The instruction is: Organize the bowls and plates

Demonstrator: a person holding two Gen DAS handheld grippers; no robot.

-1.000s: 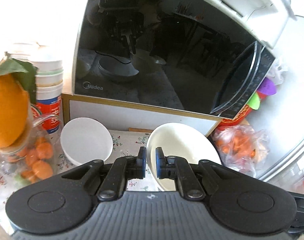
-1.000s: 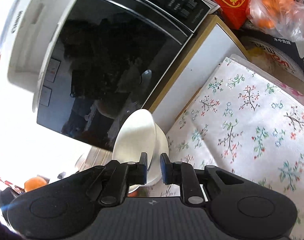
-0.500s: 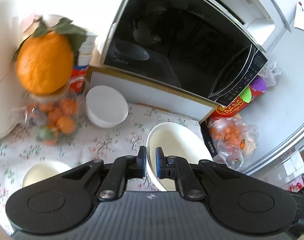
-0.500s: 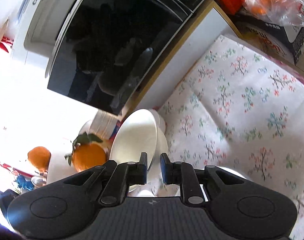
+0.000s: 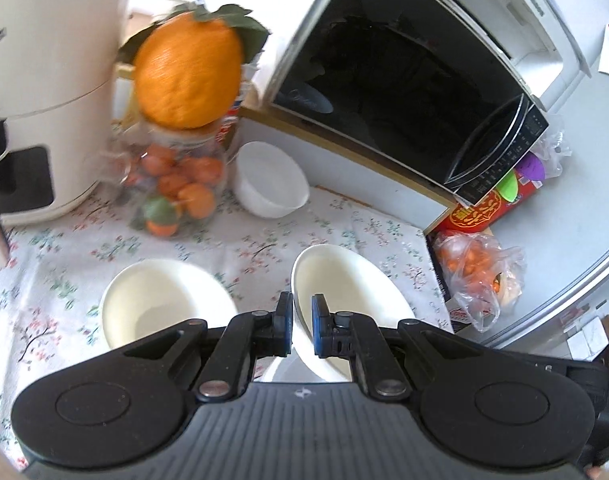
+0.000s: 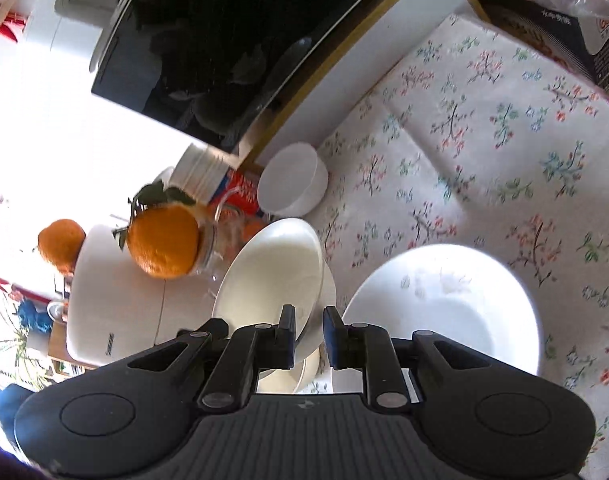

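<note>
My left gripper is shut on the rim of a cream bowl, held tilted above the floral cloth. Another cream bowl sits on the cloth to its left, and a small white bowl stands by the microwave base. My right gripper is shut on the rim of a cream plate, held tilted on edge. A white plate lies on the cloth to its right. The small white bowl shows beyond.
A black-door microwave stands at the back. A glass jar of small oranges with a large orange on top stands left, beside a white appliance. A bag of oranges and a red box sit right.
Both grippers have pulled back and up from the microwave with their dishes still held. The table, the second cream bowl and the white plate have come into view.
</note>
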